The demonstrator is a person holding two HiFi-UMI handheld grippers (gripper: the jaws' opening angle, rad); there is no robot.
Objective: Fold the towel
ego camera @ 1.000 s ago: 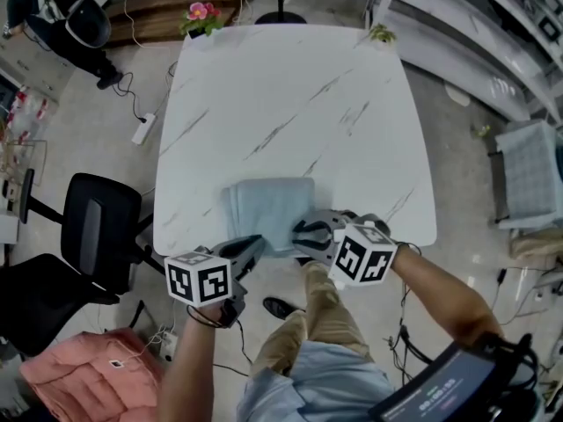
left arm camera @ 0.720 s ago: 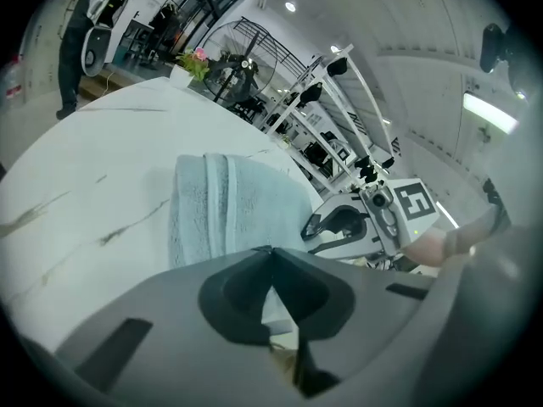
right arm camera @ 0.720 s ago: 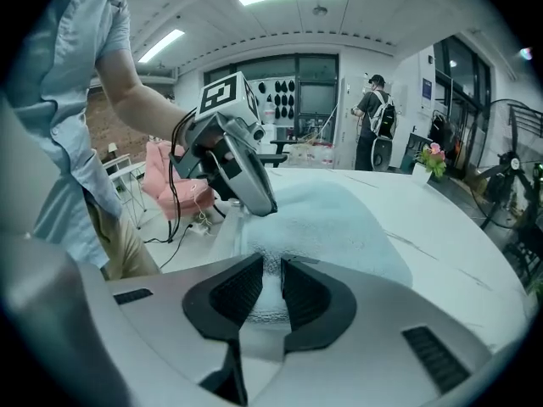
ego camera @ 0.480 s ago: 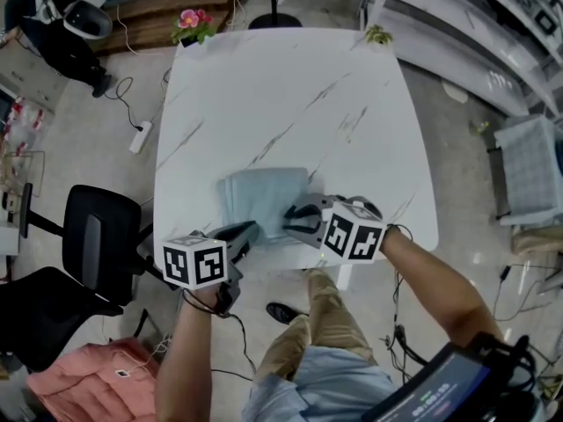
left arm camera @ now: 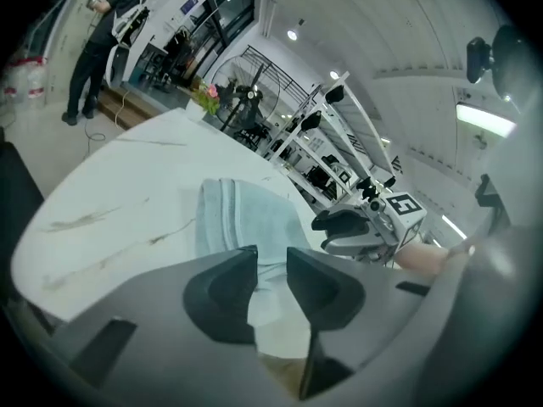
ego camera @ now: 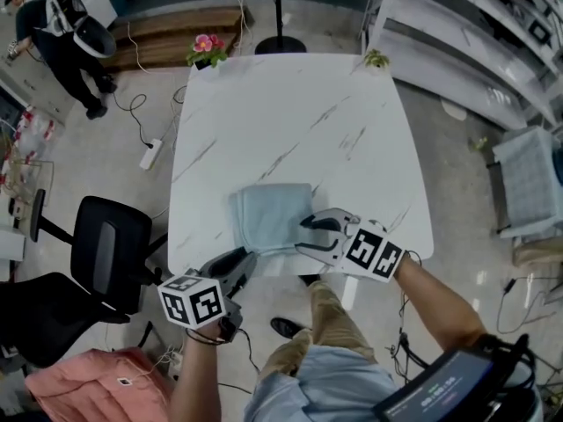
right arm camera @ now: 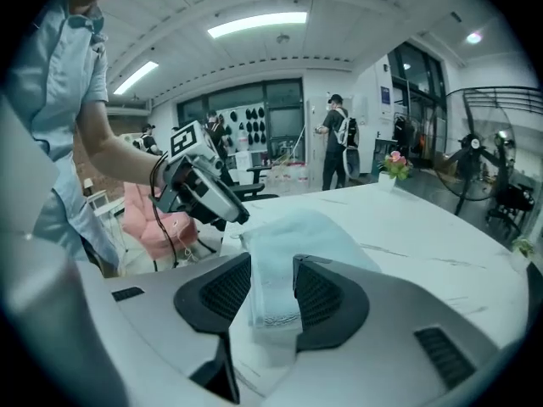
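A moment ago both tongs were pinched shut at the near edge of the towel (ego camera: 271,216). Since then each pair of jaws has just been opening, and both hands have come up and back a little towards the person. The towel itself has not shifted. It lies folded flat on the near part of the white marble table (ego camera: 290,112), roughly midway between left and right, its near edge close to the table's near edge.

The left gripper (ego camera: 246,258) is released, with a clear gap between its jaws and nothing in it. It slants downward and away from the person, its tips just short of the towel's near left corner, over the table's near edge.

The right gripper (ego camera: 308,231) is also released. Its jaws stand apart with the towel's near right corner showing in the gap, and the pads do not look pressed on the cloth. It angles down and leftward, the forearm stretched out behind it.
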